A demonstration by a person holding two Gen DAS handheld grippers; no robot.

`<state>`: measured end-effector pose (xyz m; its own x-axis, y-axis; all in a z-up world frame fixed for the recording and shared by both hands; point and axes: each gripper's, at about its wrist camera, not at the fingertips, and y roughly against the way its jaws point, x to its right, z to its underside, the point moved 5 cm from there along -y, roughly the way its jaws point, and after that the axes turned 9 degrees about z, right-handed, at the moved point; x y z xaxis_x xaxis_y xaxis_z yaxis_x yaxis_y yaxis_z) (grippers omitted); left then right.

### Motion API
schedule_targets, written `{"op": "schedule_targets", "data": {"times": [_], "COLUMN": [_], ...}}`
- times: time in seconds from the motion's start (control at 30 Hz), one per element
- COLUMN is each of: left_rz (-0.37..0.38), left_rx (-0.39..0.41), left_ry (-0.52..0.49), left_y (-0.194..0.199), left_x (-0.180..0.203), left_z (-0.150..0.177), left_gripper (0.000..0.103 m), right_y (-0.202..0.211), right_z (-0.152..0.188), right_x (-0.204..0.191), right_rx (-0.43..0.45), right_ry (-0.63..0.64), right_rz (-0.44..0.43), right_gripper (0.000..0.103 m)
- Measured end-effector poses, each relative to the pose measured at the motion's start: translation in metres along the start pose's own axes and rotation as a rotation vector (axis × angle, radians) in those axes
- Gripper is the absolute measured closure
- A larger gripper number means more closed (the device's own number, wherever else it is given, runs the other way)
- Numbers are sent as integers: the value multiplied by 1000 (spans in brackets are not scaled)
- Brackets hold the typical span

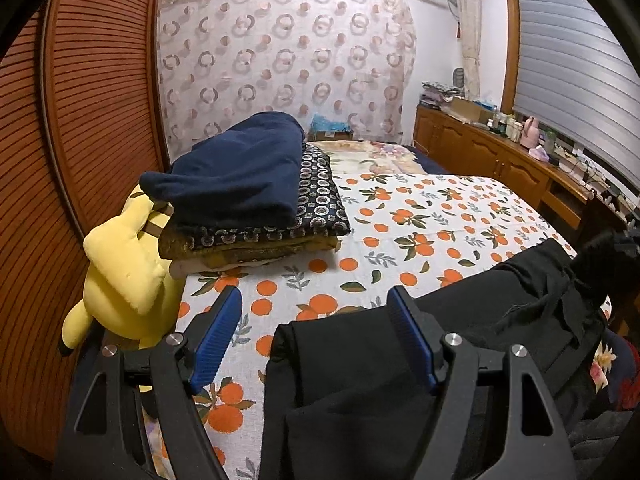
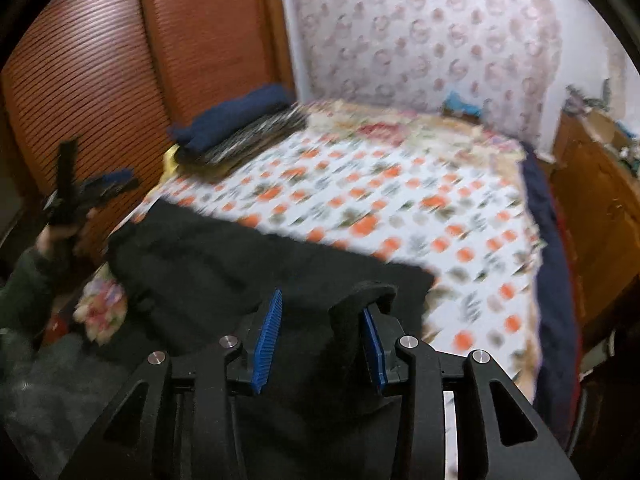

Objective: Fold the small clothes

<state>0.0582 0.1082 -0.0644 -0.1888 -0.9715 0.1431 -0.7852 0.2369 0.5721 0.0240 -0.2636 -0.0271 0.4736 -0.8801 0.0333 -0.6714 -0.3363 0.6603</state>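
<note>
So we had the black garment (image 1: 360, 380) lying across the bed's (image 1: 440, 216) near edge, long axis running side to side, with the left hand-held gripper (image 1: 316, 332) spread wide over one end and the right hand-held gripper (image 2: 320, 336) part-open, a fold standing loose between its jaws.

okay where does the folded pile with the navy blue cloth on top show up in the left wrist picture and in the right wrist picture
Left wrist view: the folded pile sits centre-left on the bed, large and sharp, beside the yellow plush toy.
Right wrist view: the same pile is upper left, smaller and blurred, against the wooden louvred doors.
Shared landmark: the orange-print bedsheet, with the black garment lying on its near edge.
</note>
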Motion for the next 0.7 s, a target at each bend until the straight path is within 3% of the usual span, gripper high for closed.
{"op": "schedule_targets", "data": {"times": [0.17, 0.3, 0.6, 0.7], "left_rz": [1, 7, 1, 9], "left_rx": [2, 12, 11, 9], "left_ry": [4, 6, -13, -24], "left_y": [-1, 0, -2, -5], "left_x": [-1, 0, 2, 4], "left_z": [1, 0, -5, -7], "left_gripper": [27, 27, 27, 27], "right_y": [-9, -4, 47, 51], "right_z": [34, 43, -3, -12], "right_x": [-16, -12, 17, 25], "right_rx": [-132, -162, 0, 46], "right_ry": [76, 83, 37, 4], "right_rz": [60, 104, 198, 207], "right_gripper": [63, 63, 63, 58]}}
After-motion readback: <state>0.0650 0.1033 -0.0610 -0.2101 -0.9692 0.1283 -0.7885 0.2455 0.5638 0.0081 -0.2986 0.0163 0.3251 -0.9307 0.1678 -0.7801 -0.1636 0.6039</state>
